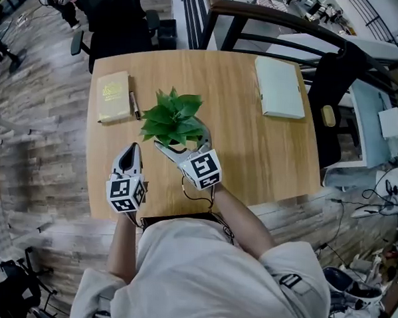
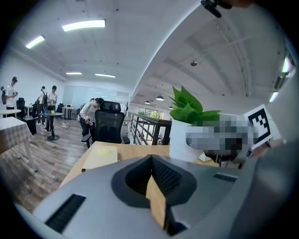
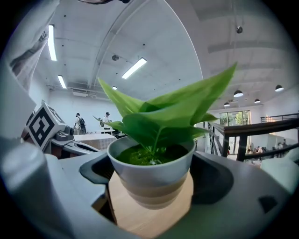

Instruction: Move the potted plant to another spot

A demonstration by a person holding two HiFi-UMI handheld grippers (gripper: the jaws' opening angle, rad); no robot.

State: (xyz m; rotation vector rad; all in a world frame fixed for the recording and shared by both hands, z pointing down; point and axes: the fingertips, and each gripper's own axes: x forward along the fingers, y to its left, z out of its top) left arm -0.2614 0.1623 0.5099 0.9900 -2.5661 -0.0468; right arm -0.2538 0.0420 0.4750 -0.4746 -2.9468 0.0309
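— Nearest the lens was the person's pale shirt (image 1: 206, 268), with both forearms reaching out over the wooden table (image 1: 259, 151). Where did the potted plant (image 1: 172, 117) stand?

— Upright, a little left of the table's middle, directly ahead of the right gripper (image 1: 181, 146). The jaws sat on either side of the white pot.

— Holding it?

— The right gripper view showed both jaws snug against the pot's sides, so I judged it gripped. I couldn't tell whether the base was clear of the wood.

— And the left gripper (image 1: 130, 153)?

— Just left of the plant and nearer the person, pointing away from the body. Its jaws were almost together with only a sliver of tabletop between them, and it held nothing.

— Which way could the plant go?

— The right forearm angled in from the near edge. Bare wood lay to the right, before the white notebook (image 1: 279, 86). The tan book (image 1: 114, 96) occupied the far left.
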